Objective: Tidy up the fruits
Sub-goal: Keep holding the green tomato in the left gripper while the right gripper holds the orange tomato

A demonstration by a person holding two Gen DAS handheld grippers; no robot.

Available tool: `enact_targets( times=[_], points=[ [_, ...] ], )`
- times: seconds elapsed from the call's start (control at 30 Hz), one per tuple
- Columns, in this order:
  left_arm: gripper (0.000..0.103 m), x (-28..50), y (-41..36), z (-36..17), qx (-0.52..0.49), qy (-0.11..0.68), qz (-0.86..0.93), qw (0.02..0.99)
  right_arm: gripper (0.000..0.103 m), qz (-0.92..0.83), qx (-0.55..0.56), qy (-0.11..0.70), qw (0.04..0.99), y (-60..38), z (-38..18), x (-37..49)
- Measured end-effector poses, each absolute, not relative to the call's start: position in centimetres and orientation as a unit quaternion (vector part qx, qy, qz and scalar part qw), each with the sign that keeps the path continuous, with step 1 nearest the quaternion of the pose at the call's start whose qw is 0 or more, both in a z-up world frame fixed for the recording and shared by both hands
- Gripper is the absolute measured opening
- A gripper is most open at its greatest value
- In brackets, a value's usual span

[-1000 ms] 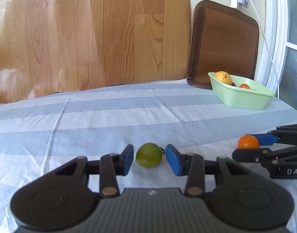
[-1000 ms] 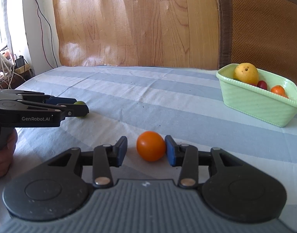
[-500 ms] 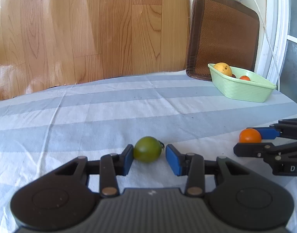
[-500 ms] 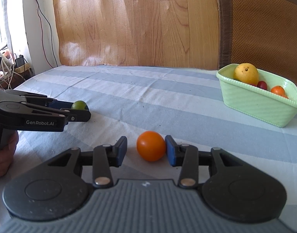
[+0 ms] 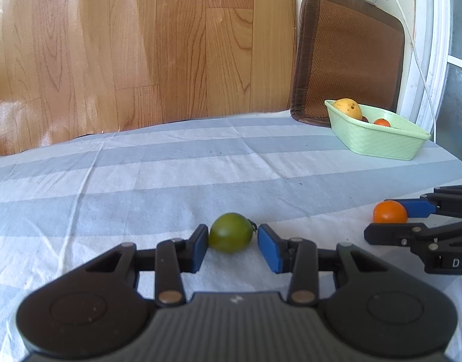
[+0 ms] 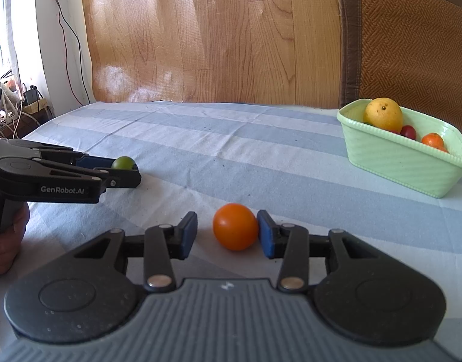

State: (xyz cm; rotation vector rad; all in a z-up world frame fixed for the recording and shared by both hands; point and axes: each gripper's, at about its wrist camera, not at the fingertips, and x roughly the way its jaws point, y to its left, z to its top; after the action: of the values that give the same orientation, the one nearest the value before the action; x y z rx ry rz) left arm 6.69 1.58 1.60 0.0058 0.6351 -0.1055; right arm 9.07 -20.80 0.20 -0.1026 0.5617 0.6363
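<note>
Two claws in play, one fruit between the pads of each, both fruits resting on the striped cloth of the worktop (image 5: pixel 170 166).

Left wrist view: I see the left claw (image 5: pixel 232 246) low and centre in the frame, jaws partly open around the green tomato (image 5: pixel 231 233). The left pad touches the fruit's side or sits just beside it; on the other side a narrow gap shows between the blue pad and the fruit, where the small stem points. No squeeze, so I log it as bracketed, not gripped.

Right wrist view: the right claw (image 6: pixel 227 232) sits at lower centre, jaws partly open around the orange tomato (image 6: pixel 235 226). The pad at right touches the fruit; the pad at left stands clearly apart from it. Not gripped either.

Cross-check: in the right wrist view the left claw enters from the left edge at mid height, with a hand (image 6: pixel 6 241) on its grip at the lower left. In the left wrist view the right claw shows at the right edge.

The green basket (image 6: pixel 390 157) stands at the right of the right wrist view, well apart from both claws. It holds a yellow fruit (image 6: pixel 383 114), a small red fruit (image 6: pixel 409 131) and an orange fruit (image 6: pixel 432 139). A brown woven mat (image 5: pixel 348 57) leans behind it.
</note>
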Motion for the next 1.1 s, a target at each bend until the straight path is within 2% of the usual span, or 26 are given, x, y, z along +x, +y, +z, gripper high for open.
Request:
enact_targets(
  times=[1.1],
  points=[
    [0.038,6.75,1.79,1.60,0.002,0.313,-0.052,0.948,0.050,0.309,-0.052,0.271,0.910,-20.72,0.09,9.05]
  ],
)
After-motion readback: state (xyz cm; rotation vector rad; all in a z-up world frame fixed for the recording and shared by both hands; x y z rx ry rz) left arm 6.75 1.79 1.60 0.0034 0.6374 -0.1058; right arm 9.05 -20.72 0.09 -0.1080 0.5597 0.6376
